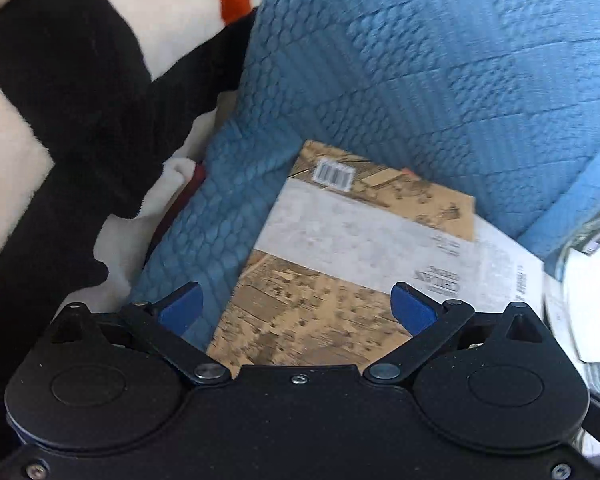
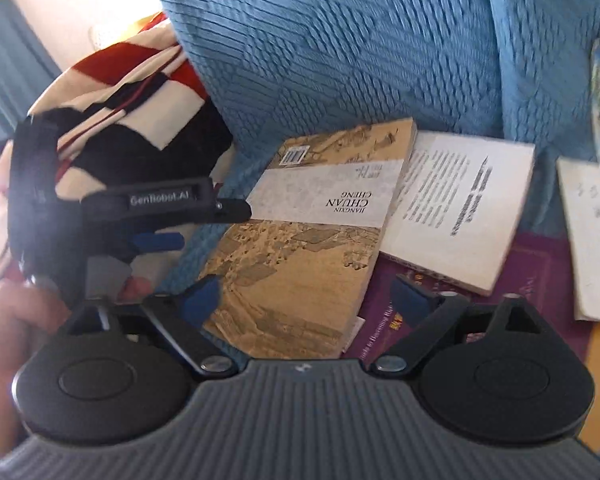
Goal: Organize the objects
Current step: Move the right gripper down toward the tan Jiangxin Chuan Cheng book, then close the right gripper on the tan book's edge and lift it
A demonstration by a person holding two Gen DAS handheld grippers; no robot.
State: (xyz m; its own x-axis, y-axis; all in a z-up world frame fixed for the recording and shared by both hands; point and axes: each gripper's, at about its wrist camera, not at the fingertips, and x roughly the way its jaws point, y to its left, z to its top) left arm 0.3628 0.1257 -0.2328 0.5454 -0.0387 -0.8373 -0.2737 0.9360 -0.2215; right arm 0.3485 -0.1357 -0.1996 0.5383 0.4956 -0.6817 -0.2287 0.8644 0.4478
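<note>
Blue quilted sofa cover (image 2: 340,40) carries scattered books; striped blanket (image 1: 60,100) at left. Tan paperback w/ white title band (image 2: 312,232) lies flat, overlapping white booklet (image 2: 456,208) and purple book (image 2: 540,280). Left tool (image 1: 296,308) wide, empty, above paperback. Right tool (image 2: 308,304) wide, nothing gripped. Step, as judged: approach to pick. Next: edge grip req'd, since cover lies flat.
</note>
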